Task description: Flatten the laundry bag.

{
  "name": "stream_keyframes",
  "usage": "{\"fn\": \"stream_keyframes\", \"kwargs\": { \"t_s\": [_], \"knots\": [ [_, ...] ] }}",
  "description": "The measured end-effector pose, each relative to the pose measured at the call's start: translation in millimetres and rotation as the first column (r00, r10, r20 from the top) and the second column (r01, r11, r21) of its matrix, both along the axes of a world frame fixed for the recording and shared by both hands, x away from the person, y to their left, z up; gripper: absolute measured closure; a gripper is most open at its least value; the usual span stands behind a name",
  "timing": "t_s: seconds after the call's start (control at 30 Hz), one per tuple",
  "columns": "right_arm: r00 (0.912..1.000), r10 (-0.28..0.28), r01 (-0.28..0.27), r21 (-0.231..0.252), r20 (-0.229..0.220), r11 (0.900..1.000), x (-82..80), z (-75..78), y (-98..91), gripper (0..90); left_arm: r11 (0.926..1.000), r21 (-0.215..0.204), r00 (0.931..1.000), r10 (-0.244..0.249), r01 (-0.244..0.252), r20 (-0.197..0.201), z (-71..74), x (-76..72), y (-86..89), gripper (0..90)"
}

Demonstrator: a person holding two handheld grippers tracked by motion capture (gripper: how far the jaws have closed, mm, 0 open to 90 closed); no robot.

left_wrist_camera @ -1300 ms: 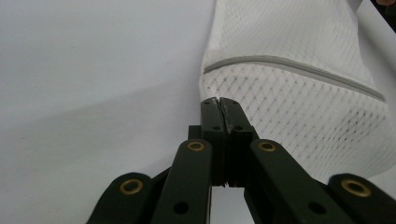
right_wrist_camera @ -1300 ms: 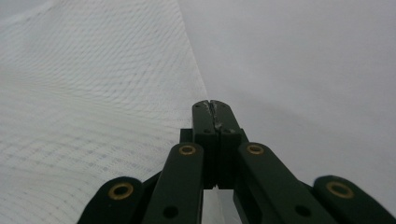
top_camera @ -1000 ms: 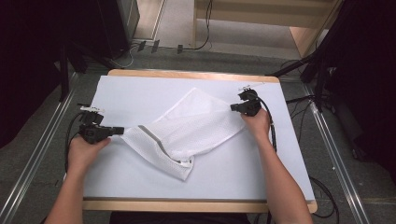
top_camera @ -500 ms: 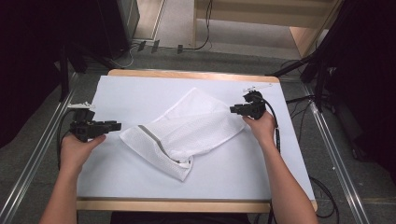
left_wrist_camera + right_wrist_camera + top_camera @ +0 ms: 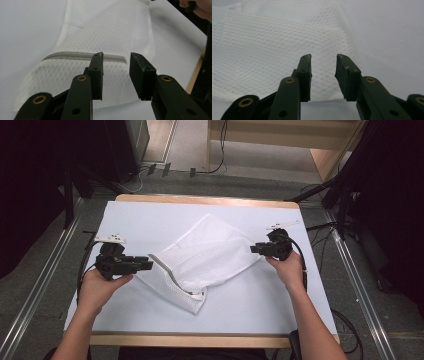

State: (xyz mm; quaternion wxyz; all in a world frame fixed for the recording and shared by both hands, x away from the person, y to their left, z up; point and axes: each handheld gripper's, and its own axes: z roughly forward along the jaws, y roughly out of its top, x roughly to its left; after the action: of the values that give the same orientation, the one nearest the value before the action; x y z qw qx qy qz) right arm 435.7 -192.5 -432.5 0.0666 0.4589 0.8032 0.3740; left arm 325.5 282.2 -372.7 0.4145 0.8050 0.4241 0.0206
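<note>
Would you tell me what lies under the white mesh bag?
The mesh bag lies on the white table cover, which shows all around it. Whatever sits directly beneath or inside the folded bag is covered.

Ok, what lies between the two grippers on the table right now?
In the high view, the white mesh bag lies between the left gripper and the right gripper, folded, on the white table cover.

Lab recording bay, dark curtains (image 5: 30, 195), aluminium floor rails (image 5: 45, 285), white-covered table (image 5: 150, 215)
</note>
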Motion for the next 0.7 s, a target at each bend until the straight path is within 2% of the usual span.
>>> {"fn": "stream_keyframes", "kwargs": {
  "t_s": [0.07, 0.2, 0.23, 0.3, 0.33, 0.4, 0.5, 0.53, 0.7],
  "knots": [
    [1.0000, -0.007, 0.007, -0.009, -0.005, 0.9999, 1.7, -2.9, -2.5, 66.5, 0.9999, 0.011, 0.9999, -0.012, 0.012, 0.003, 0.3, -2.0, -5.1, 63.8],
    [0.9996, -0.017, 0.017, -0.020, -0.024, 0.9997, 5.7, -9.2, -3.7, 66.1, 0.9976, 0.013, 0.9976, -0.069, 0.069, 0.007, -2.5, -9.0, -28.3, 63.5],
    [0.9996, -0.017, 0.017, -0.020, -0.024, 0.9997, 5.7, -9.2, -3.7, 66.1, 0.9976, 0.013, 0.9976, -0.069, 0.069, 0.007, -2.5, -9.0, -28.3, 63.0],
    [0.9994, -0.022, 0.021, -0.026, -0.027, 0.9994, 7.0, -11.7, -4.8, 65.7, 0.9957, 0.018, 0.9958, -0.091, 0.091, -0.008, -3.2, -10.0, -36.6, 62.8],
    [0.9994, -0.022, 0.021, -0.026, -0.027, 0.9994, 7.0, -11.7, -4.8, 65.7, 0.9943, 0.003, 0.9941, -0.106, 0.106, -0.023, -3.3, -10.8, -41.2, 62.8],
    [0.9990, -0.031, 0.030, -0.025, -0.033, 0.9992, 6.5, -12.3, -6.4, 65.1, 0.9875, 0.014, 0.9875, -0.157, 0.157, -0.011, -3.9, -16.2, -56.7, 62.3],
    [0.9988, -0.038, 0.037, -0.029, -0.031, 0.9989, 5.8, -12.5, -6.9, 64.7, 0.9820, 0.029, 0.9825, -0.186, 0.186, -0.009, -8.4, -19.4, -68.3, 60.9],
    [0.9988, -0.039, 0.038, -0.028, -0.031, 0.9989, 5.3, -12.9, -6.7, 64.7, 0.9767, 0.046, 0.9777, -0.209, 0.210, -0.020, -15.4, -20.9, -78.9, 60.8],
    [0.9991, -0.031, 0.030, -0.031, -0.027, 0.9990, 2.6, -14.0, -6.4, 64.4, 0.9646, 0.060, 0.9662, -0.255, 0.257, -0.041, -35.2, -23.9, -98.1, 60.7]
  ]
}}
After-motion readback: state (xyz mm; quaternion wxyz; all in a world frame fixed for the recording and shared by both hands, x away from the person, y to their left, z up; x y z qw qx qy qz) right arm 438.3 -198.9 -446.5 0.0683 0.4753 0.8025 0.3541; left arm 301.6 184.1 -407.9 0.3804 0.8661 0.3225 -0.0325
